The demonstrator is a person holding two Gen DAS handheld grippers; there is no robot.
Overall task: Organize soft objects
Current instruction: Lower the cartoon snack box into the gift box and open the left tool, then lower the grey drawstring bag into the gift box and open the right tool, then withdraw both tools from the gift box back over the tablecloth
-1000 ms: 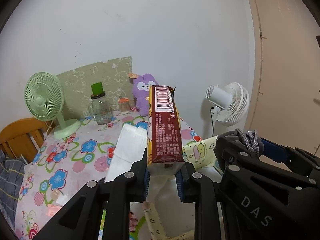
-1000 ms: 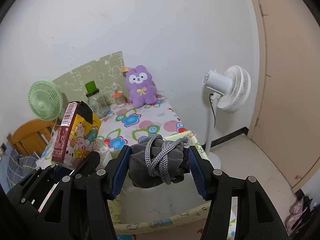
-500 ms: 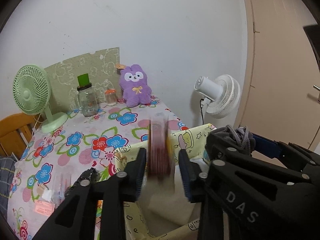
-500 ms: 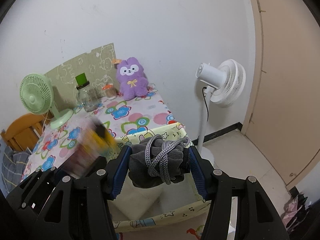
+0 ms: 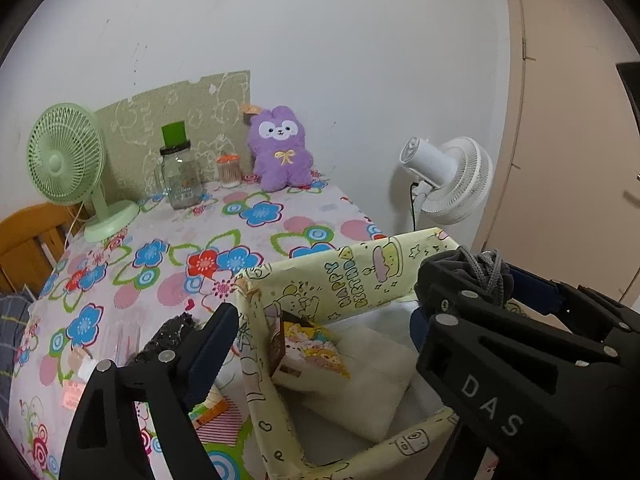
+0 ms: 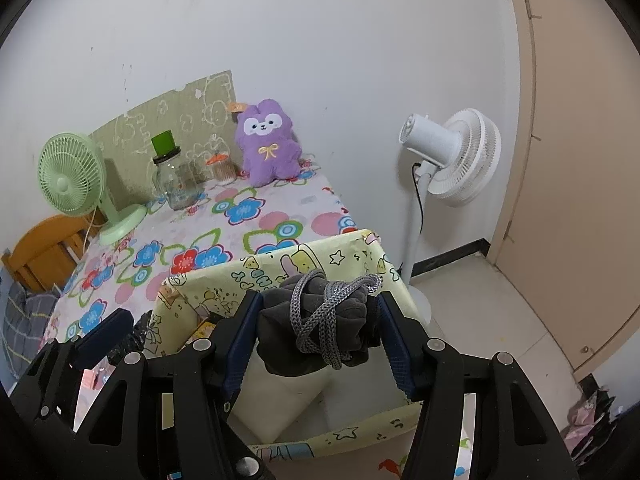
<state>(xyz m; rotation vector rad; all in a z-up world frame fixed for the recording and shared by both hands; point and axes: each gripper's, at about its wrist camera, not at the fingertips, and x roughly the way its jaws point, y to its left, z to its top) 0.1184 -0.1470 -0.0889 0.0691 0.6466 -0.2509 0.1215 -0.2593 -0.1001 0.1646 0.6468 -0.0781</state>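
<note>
A yellow cartoon-print box (image 5: 360,280) stands at the table's near right corner, also in the right wrist view (image 6: 280,264). A tissue pack with cartoon bears (image 5: 308,354) lies inside it on a white pillow (image 5: 368,384). My left gripper (image 5: 320,328) is open and empty above the box's left wall. My right gripper (image 6: 316,328) is shut on a grey cloth bundle tied with grey cord (image 6: 320,324), held over the box; it shows in the left wrist view (image 5: 486,270). A purple plush rabbit (image 5: 280,148) sits at the table's back.
On the floral tablecloth (image 5: 160,256) stand a green desk fan (image 5: 68,160), a glass jar with green lid (image 5: 180,176) and a small jar (image 5: 229,170). Small packets (image 5: 208,408) lie left of the box. A white floor fan (image 6: 452,160) stands to the right. A wooden chair (image 5: 24,248) is at left.
My left gripper opened and let go of the tissue pack, which dropped into the box. Both grippers tilted down over the box. The right gripper still holds the bundle.
</note>
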